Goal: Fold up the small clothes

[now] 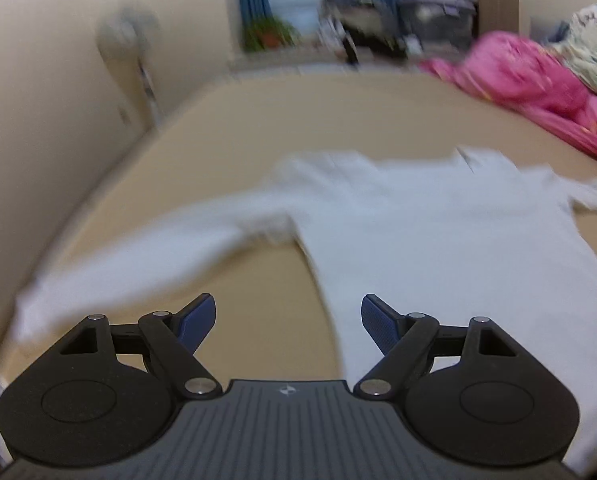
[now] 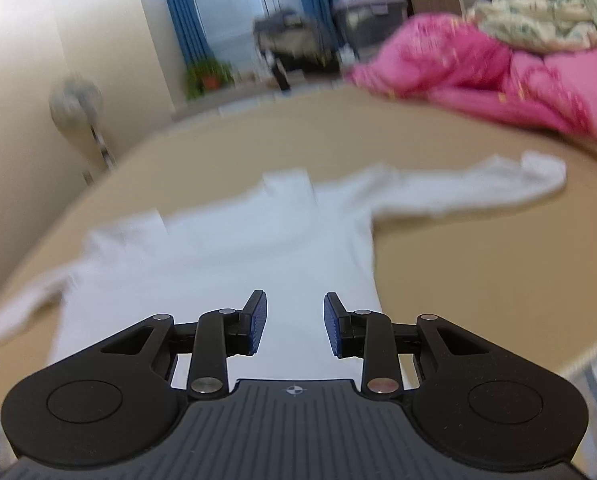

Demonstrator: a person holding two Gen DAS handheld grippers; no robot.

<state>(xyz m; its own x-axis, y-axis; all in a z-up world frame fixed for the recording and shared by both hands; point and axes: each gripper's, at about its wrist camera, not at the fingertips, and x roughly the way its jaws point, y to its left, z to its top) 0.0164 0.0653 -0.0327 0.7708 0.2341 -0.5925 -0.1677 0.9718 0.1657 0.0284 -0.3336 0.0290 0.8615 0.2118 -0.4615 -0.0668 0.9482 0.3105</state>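
Observation:
A white long-sleeved shirt (image 1: 438, 224) lies spread flat on a tan bed (image 1: 258, 120), both sleeves stretched out sideways. In the left wrist view its left sleeve (image 1: 138, 256) runs toward the bed's near left corner. My left gripper (image 1: 288, 320) is open and empty, above the bare bed between that sleeve and the shirt's body. In the right wrist view the shirt (image 2: 234, 248) fills the middle, its right sleeve (image 2: 478, 188) reaching right. My right gripper (image 2: 294, 322) is open and empty, over the shirt's lower hem area. Both views are motion-blurred.
A crumpled pink blanket (image 2: 478, 72) and a floral cloth (image 2: 546, 4) lie at the bed's far right. A standing fan (image 2: 76, 108) is beside the bed's left edge. Blue curtains (image 2: 182, 20), a potted plant (image 2: 208, 74) and storage boxes (image 2: 368, 14) stand beyond the bed.

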